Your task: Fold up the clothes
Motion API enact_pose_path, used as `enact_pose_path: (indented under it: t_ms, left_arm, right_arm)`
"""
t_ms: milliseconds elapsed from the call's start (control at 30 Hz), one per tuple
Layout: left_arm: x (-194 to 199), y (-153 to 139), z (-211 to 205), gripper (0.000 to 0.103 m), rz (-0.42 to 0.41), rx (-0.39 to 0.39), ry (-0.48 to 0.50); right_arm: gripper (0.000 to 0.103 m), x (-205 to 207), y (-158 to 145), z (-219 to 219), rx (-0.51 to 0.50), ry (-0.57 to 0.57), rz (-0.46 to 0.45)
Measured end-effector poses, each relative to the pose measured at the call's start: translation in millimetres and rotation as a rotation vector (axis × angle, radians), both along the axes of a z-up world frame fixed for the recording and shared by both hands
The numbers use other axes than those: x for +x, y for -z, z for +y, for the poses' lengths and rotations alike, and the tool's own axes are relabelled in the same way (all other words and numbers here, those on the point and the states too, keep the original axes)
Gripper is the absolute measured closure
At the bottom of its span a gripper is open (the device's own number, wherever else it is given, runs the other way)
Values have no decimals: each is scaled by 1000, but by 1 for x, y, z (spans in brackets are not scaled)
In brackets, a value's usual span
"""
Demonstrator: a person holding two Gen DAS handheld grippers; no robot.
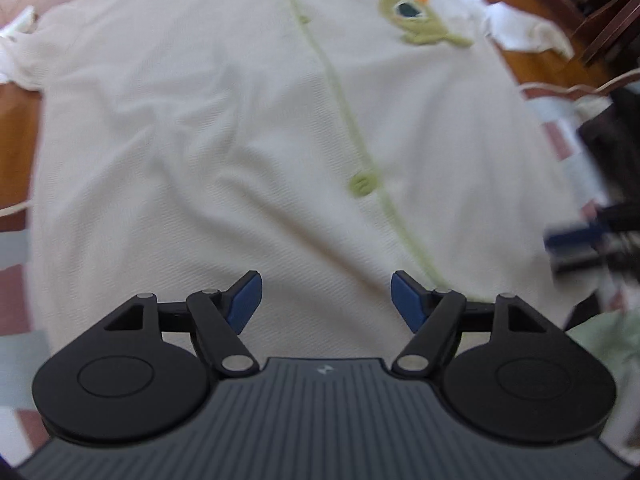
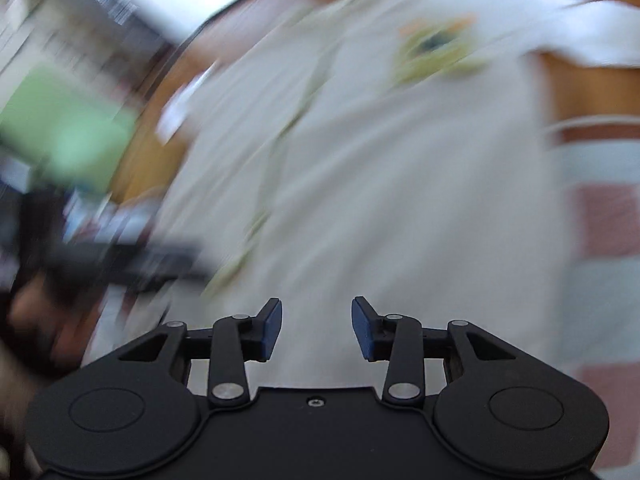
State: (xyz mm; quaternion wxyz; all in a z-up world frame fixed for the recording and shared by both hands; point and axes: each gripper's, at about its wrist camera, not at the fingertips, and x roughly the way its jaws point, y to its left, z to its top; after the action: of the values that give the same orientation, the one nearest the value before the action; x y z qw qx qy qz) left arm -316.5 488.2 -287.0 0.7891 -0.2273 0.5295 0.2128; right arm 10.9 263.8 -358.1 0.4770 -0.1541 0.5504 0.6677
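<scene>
While both tongs [image 1: 326,300] [image 2: 317,330] gape empty, the cream garment [image 1: 224,128] shows no readable writing.

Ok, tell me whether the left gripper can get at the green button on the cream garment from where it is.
Probably yes. The left gripper is open and empty, the green button lies just ahead of its fingertips and a little right on the flat cream garment, and nothing lies between them.
</scene>
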Motion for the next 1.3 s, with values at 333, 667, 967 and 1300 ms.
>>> enact_pose_path:
  t_ms: [333,667,967,1300]
  left_arm:
    - [-28,9,-39,25,116,7,328]
    - [-1,20,-41,21,89,140,302]
    - [-29,-15,-20,100,-53,151,183]
    - [-45,-12,-6,71,-1,94,179]
  right_arm:
    - [95,-61,10,34,72,-223,-125]
    - [90,-42,-2,75,121,-46,-424]
    - [57,-74,-19,32,62,-319,-214]
    - [98,-80,4,46,92,-291,-351]
